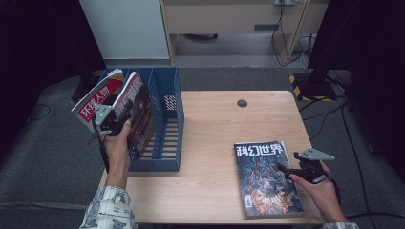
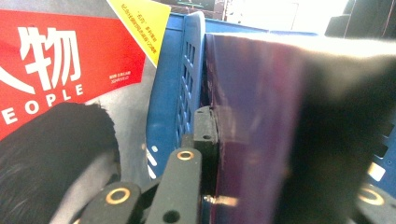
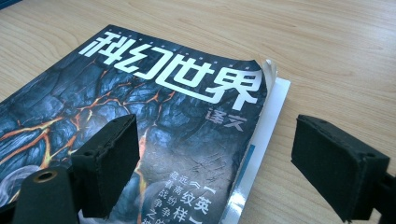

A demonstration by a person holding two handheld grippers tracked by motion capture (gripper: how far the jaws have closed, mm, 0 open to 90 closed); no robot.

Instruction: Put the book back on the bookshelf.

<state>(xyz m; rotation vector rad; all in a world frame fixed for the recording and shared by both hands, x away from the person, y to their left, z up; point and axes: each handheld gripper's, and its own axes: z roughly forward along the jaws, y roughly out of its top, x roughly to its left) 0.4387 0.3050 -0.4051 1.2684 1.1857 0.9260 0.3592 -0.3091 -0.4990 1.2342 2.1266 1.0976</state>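
Magazines (image 1: 136, 112) stand in the blue file rack (image 1: 167, 143), one clamped by the left gripper (image 1: 114, 119).

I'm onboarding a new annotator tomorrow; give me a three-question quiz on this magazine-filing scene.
1. True or false: the right tool is clamped on the flat magazine.
2. Which tool grips a magazine at the blue file rack? A) left B) right
3. What surface does the flat magazine lie on?

Key: 1 false, its jaws stand open over the cover's edge. 2 A, the left tool holds the dark-covered magazine. 3 the wooden table.
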